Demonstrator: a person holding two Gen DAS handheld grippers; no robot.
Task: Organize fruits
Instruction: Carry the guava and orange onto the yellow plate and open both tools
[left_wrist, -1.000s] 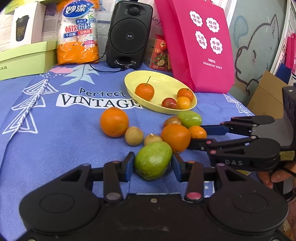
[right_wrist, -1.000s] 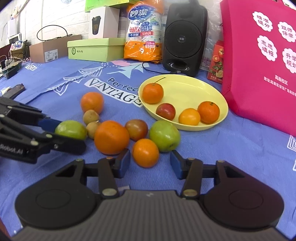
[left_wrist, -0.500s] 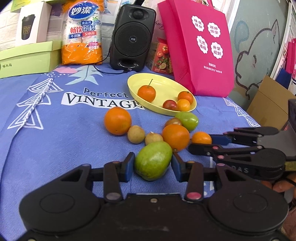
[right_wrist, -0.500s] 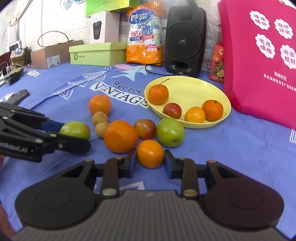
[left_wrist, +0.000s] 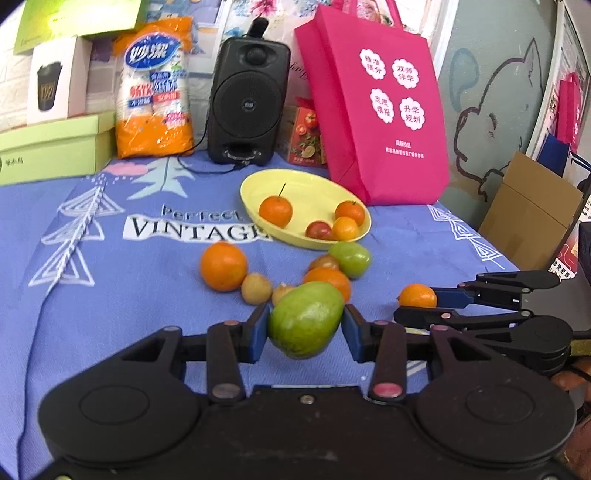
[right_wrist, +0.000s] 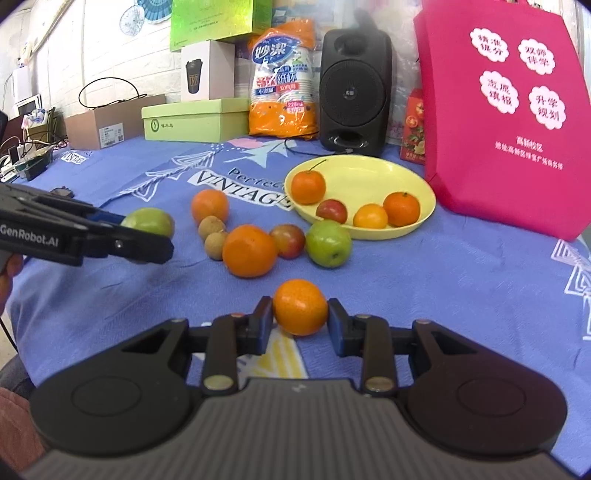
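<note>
My left gripper (left_wrist: 306, 325) is shut on a green mango (left_wrist: 305, 317) and holds it above the blue cloth; it also shows in the right wrist view (right_wrist: 147, 221). My right gripper (right_wrist: 300, 320) is shut on a small orange (right_wrist: 300, 312), lifted off the cloth; the orange also shows in the left wrist view (left_wrist: 417, 295). A yellow plate (right_wrist: 373, 173) holds several small fruits. On the cloth in front of it lie a large orange (right_wrist: 249, 251), a second orange (right_wrist: 209, 201), a green apple (right_wrist: 328, 243), a reddish fruit (right_wrist: 287, 240) and two small brown fruits (right_wrist: 211, 227).
A black speaker (right_wrist: 354, 92), a pink bag (right_wrist: 509, 110), an orange pack of paper cups (right_wrist: 282, 81) and a green box (right_wrist: 195, 120) stand along the back. A cable (left_wrist: 62, 266) runs over the cloth at the left. The table's right edge is by a cardboard box (left_wrist: 528, 218).
Both grippers have lifted and drawn back from the pile. The right gripper closed on the small orange and carried it away; the left one raised the mango off the cloth.
</note>
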